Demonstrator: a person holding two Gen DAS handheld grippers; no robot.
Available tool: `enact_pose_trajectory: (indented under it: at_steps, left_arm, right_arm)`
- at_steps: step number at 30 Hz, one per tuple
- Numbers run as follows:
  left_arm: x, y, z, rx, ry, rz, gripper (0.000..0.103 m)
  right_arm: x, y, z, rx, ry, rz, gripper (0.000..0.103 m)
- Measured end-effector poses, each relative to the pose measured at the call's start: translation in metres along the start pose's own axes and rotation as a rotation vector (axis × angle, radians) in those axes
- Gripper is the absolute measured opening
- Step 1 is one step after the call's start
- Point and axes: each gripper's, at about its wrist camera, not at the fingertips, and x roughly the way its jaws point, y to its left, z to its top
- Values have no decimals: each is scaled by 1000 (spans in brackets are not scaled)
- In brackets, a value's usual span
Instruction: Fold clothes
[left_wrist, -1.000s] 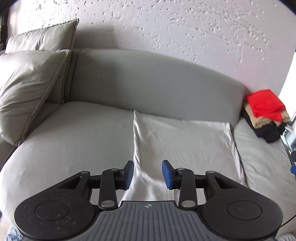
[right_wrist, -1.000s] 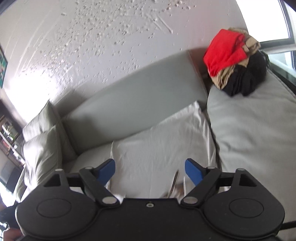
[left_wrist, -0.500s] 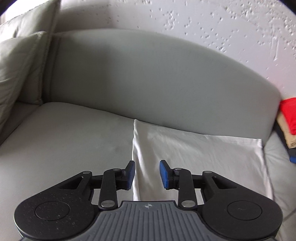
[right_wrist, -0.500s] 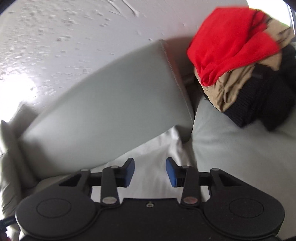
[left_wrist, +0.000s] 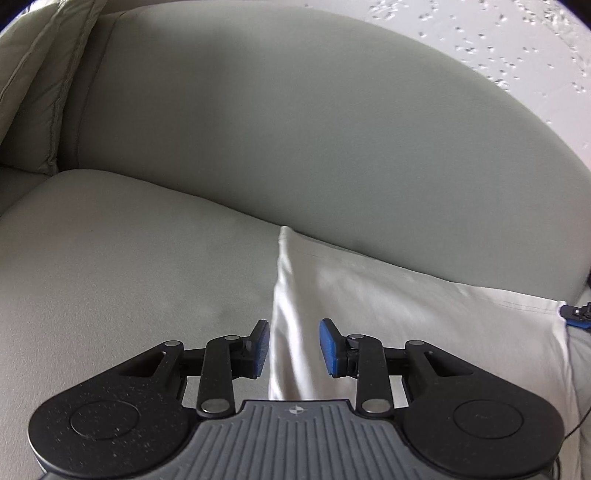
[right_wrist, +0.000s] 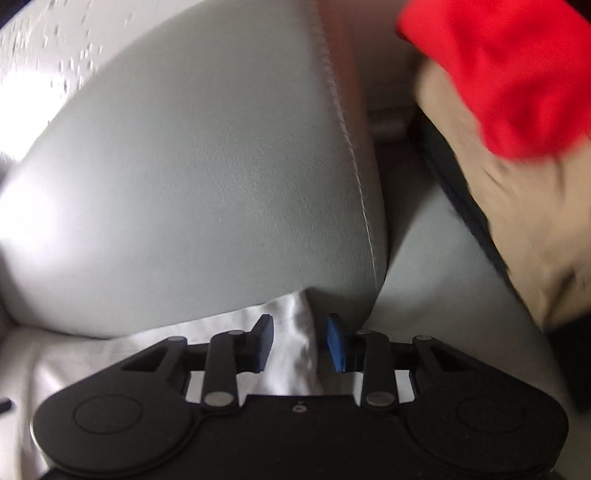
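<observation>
A white garment (left_wrist: 406, 317) lies flat on the grey sofa seat, its far edge against the backrest. My left gripper (left_wrist: 294, 347) stands open low over the garment's far left edge, the folded edge running between its blue pads. In the right wrist view the garment's far right corner (right_wrist: 295, 332) rises as a bunched peak between the fingers of my right gripper (right_wrist: 300, 343), which is open with a narrow gap around the cloth. The right gripper's blue tip (left_wrist: 576, 317) shows at the right edge of the left wrist view.
The grey backrest (left_wrist: 314, 129) stands close ahead of both grippers. A pillow (left_wrist: 33, 85) leans at the far left. A pile of red, tan and black clothes (right_wrist: 517, 122) sits on the adjoining seat to the right. Bare seat cushion (left_wrist: 129, 266) spreads left of the garment.
Both grippers have moved forward and down toward the garment's far corners. The right gripper's fingers narrowed from wide apart and now bracket the far right corner.
</observation>
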Motion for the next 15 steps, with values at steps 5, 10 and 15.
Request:
enact_pose_trajectory:
  at_steps: [5,10,15]
  left_arm:
    - [15,12,5,-22,-6,16,32]
    - [47,25,39,-97,16,-64,33]
    - [71,32,56,-178,48,-97,23]
  right_arm:
    - [-4,13,-3,-23,-41,-31,6]
    - [-8,14,-8,15,-38,4,6]
    - [-8,7,-11,80,-32,23,6]
